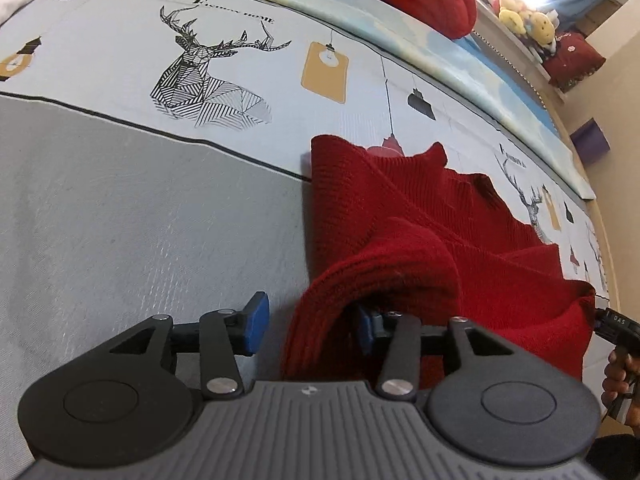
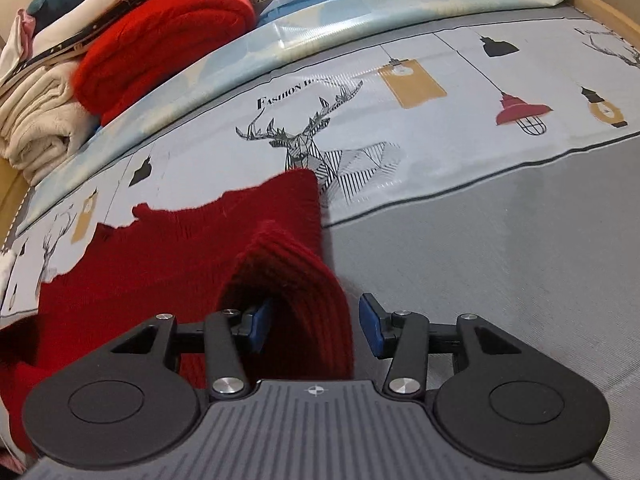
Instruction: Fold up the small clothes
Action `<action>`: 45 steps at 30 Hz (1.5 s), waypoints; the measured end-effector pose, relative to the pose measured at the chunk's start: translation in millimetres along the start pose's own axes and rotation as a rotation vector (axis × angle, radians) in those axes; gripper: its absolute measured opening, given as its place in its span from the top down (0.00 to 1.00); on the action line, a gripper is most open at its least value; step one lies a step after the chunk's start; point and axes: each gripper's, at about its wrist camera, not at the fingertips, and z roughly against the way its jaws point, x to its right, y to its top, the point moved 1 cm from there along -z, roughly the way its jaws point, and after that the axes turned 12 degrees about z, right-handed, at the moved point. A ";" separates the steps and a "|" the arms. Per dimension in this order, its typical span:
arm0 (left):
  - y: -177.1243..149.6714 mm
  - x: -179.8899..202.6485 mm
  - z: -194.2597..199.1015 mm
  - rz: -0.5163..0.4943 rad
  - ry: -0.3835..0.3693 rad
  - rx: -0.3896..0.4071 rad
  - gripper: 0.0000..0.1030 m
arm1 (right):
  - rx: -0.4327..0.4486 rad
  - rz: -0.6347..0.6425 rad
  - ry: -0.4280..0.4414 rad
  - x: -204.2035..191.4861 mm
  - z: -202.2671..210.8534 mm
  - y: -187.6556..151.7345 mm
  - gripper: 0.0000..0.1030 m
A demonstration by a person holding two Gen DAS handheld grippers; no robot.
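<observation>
Where print can be read: the bed cover [image 2: 500, 240] under my grippers carries the words "Fashion H…" above a line-drawn stag [image 2: 316, 148] in the right wrist view; the rest of that line is blurred. In the left wrist view the same caption over the stag [image 1: 200, 80] is too soft to read past "home".
Other writing: the letters "DAS" show on the body of my right gripper [image 1: 614, 326] at the right edge of the left wrist view.
Left gripper: my left gripper [image 1: 310, 326] stands about half open. A rolled fold of the red knit garment [image 1: 400, 240] hangs between the blue pads; the right pad [image 1: 366, 328] is tucked under the fold, the left pad [image 1: 258, 322] stands clear of the cloth.
Right gripper: my right gripper [image 2: 314, 326] is likewise about half open. A ribbed fold of the red knit garment [image 2: 160, 260] sits between the jaws, against the left pad [image 2: 260, 326], with a gap to the right pad [image 2: 370, 328].
Garment: dark red, ribbed knit, spread flat on the bed cover across the border between the grey band and the pale printed band, with its near edge humped up at both grippers.
Far side: a folded bright red knit [image 2: 160, 36] and a stack of pale clothes [image 2: 36, 120] lie at the far left in the right wrist view.
</observation>
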 end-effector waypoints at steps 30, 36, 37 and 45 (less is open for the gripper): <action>51.0 27.7 20.8 -0.084 -0.027 0.396 0.88 | 0.439 -0.032 -0.001 4.1 42.0 43.7 0.91; 61.1 36.3 -4.7 -0.119 0.045 0.365 0.88 | 0.370 0.012 -0.039 -1.5 11.2 56.3 0.91; 61.8 35.8 -7.3 -0.120 0.052 0.361 0.88 | 0.359 0.020 -0.048 -2.3 5.8 58.0 0.91; 67.2 29.4 -13.0 -0.104 0.067 0.371 0.88 | 0.391 0.061 -0.072 -11.2 -4.4 63.3 0.90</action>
